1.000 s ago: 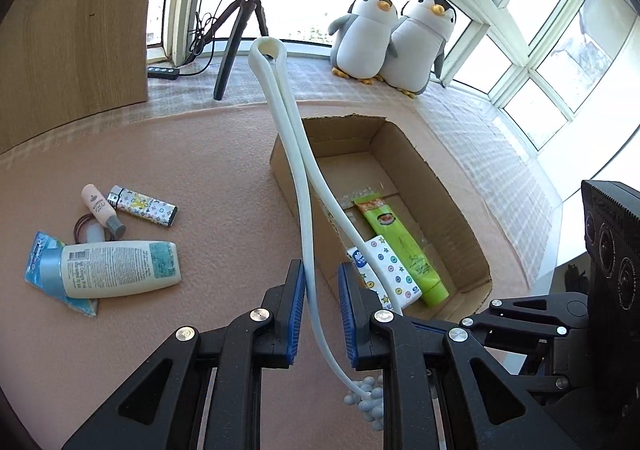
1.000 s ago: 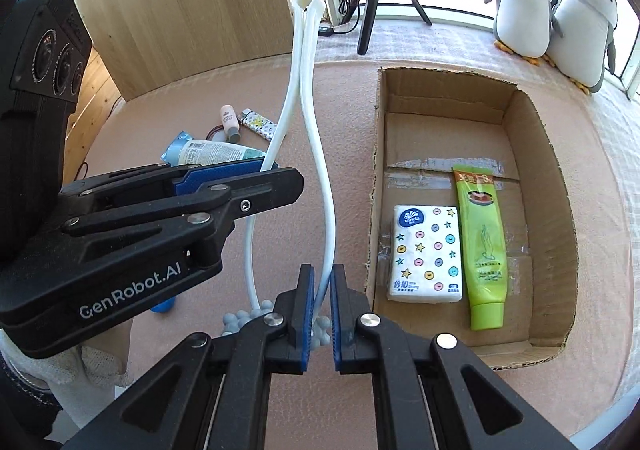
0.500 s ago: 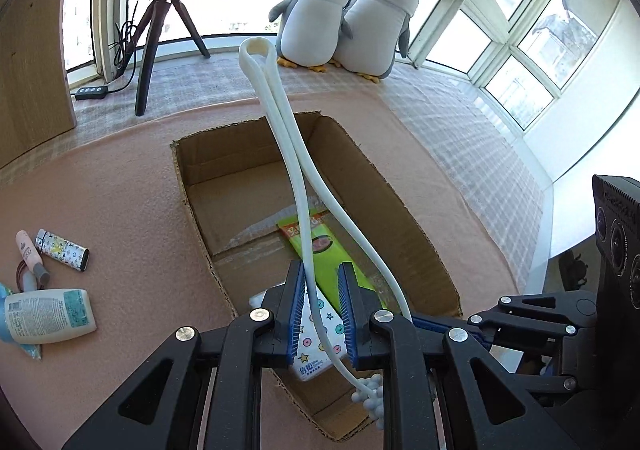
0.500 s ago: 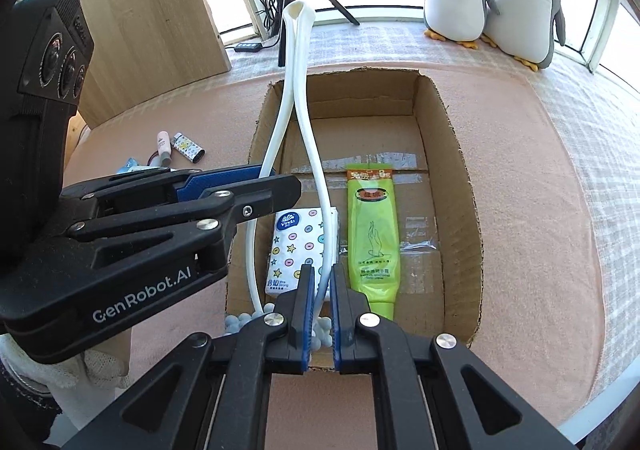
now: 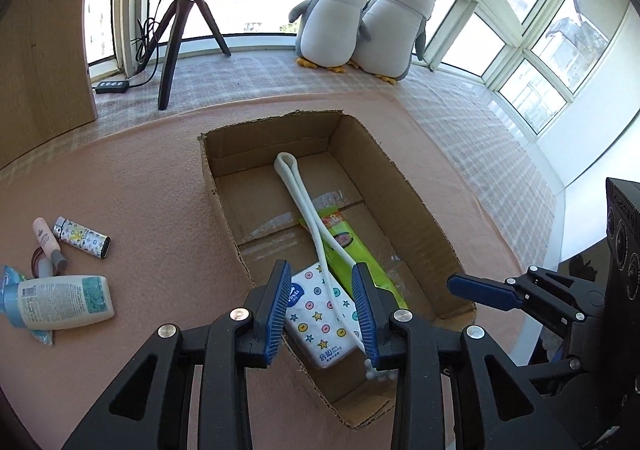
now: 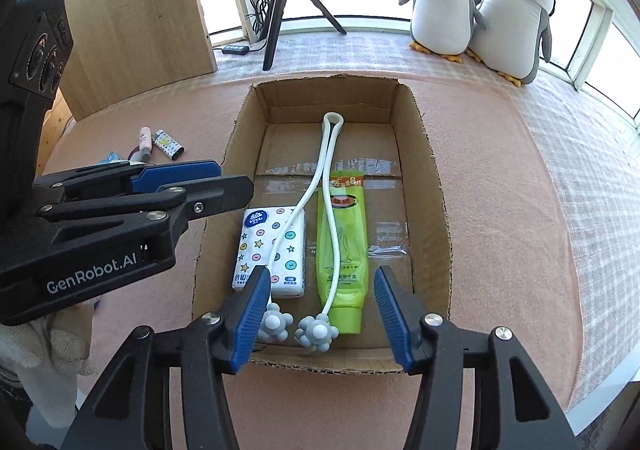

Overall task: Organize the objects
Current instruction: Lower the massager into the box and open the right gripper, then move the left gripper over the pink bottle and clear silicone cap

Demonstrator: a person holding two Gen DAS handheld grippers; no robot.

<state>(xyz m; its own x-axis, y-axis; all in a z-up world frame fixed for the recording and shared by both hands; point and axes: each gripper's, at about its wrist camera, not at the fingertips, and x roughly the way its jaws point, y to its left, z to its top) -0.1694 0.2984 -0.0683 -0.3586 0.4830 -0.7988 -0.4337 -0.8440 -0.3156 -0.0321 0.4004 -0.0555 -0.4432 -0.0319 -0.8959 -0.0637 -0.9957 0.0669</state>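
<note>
A white looped massager (image 6: 325,186) (image 5: 304,210) with two grey knobbed balls (image 6: 296,330) lies inside the cardboard box (image 6: 428,154) (image 5: 412,202). It rests across a star-patterned tissue pack (image 6: 256,242) (image 5: 316,314) and a green tube (image 6: 346,246) (image 5: 352,254). My right gripper (image 6: 320,314) stands open over the box's near end, the balls between its fingers but free. My left gripper (image 5: 322,310) is open too, above the tissue pack, touching nothing.
On the pink table left of the box lie a white lotion bottle (image 5: 66,302), a patterned lighter (image 5: 82,242), a small pink tube (image 5: 46,238) and a blue packet (image 5: 12,290). Two plush penguins (image 5: 364,22) and a tripod (image 5: 188,22) stand on the sill behind.
Both grippers carried the massager over the box, then opened and let it go. It now lies flat in the box instead of standing up between the jaws.
</note>
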